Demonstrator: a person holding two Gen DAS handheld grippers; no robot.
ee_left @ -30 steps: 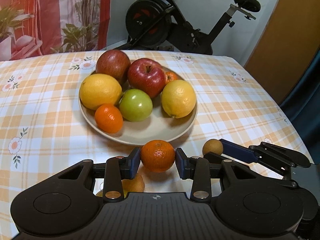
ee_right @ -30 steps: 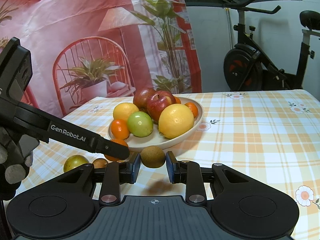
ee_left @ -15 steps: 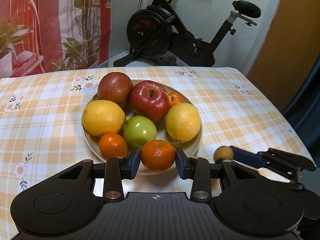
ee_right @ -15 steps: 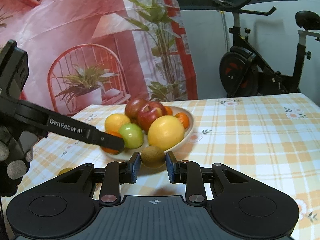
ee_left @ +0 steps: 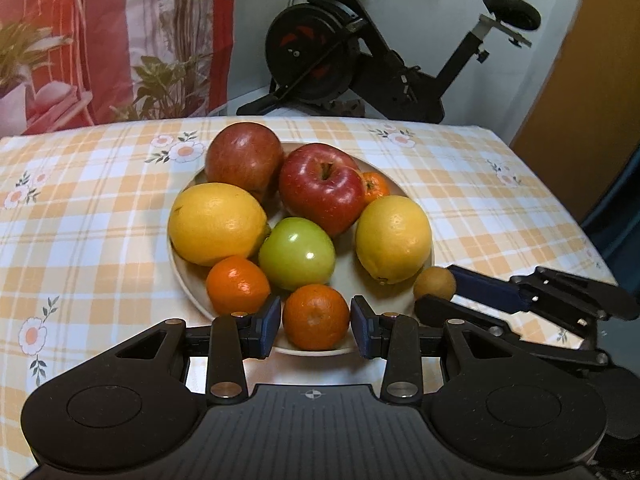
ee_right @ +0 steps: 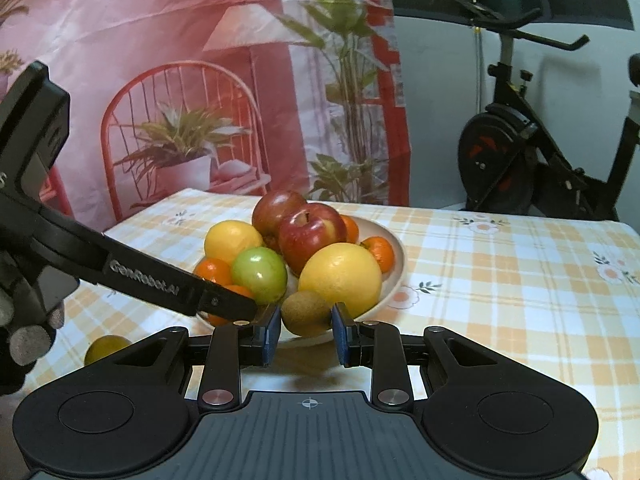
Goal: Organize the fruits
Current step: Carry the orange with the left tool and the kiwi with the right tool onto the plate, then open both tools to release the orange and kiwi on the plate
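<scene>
The left hand-held gripper [ee_left: 316, 326] holds a mandarin [ee_left: 316, 317] between its blue pads, low over the near rim of the plate [ee_left: 400, 190]; whether the fruit touches the plate cannot be told. The right hand-held gripper [ee_right: 306, 330] is clamped on a kiwi [ee_right: 306, 314], which sits at the plate's near right edge, just beside the right lemon [ee_left: 394, 238]. In the left wrist view the right gripper's fingers [ee_left: 484, 290] reach in from the right with the kiwi at their tips.

The plate rests on a surface [ee_left: 80, 240] covered with an orange-and-white checked cloth printed with flowers. On the plate lie two red apples, one at the back left [ee_left: 244, 156] and one at the centre [ee_left: 322, 186], a left lemon [ee_left: 218, 224], a green apple [ee_left: 297, 254] in the middle, a second mandarin [ee_left: 238, 284] at the front left, and a small mandarin [ee_left: 375, 187] tucked behind the centre apple. The fruits crowd together, most touching a neighbour.

In the right wrist view a yellowish fruit [ee_right: 106, 348] lies on the cloth left of the plate, partly hidden by the gripper body. A gloved hand [ee_right: 24, 320] grips the left gripper at the frame's left edge. An exercise bike [ee_left: 360, 52] stands behind the surface, beside a pink printed curtain [ee_left: 100, 40].
</scene>
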